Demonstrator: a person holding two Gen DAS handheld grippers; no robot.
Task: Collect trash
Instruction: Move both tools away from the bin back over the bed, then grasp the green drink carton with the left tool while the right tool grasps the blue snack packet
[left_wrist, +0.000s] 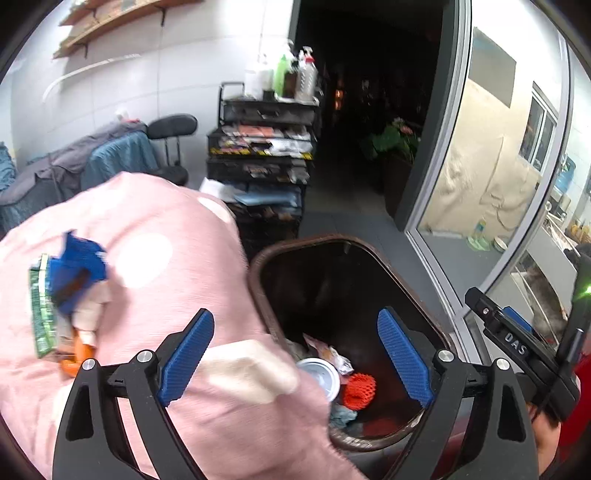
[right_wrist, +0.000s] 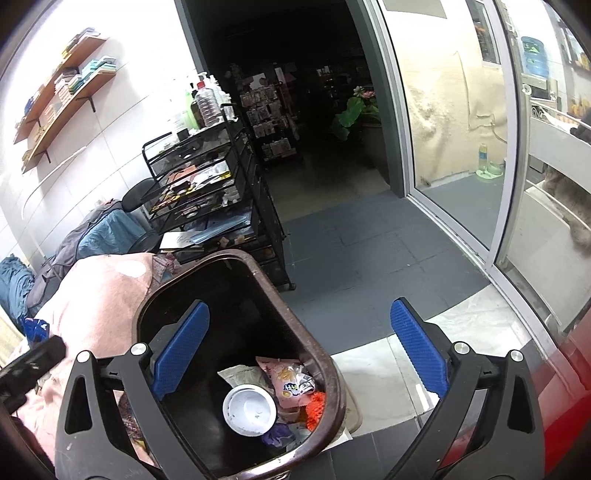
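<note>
Both the left gripper (left_wrist: 295, 354) and right gripper (right_wrist: 301, 350) gape wide and empty over the dark brown plastic bin (right_wrist: 334, 373), while the remaining crumpled blue-and-green wrappers (left_wrist: 68, 291) on the pink spotted cushion (left_wrist: 155, 236) look light, soft and crushable, best pinched across their bunched middle.

We read only one text: the white letters "DAS" on the black plastic body of the right gripper (left_wrist: 517, 341), seen from the left wrist. Print on the pink snack wrapper (right_wrist: 291, 384) stays illegible to us.
</note>
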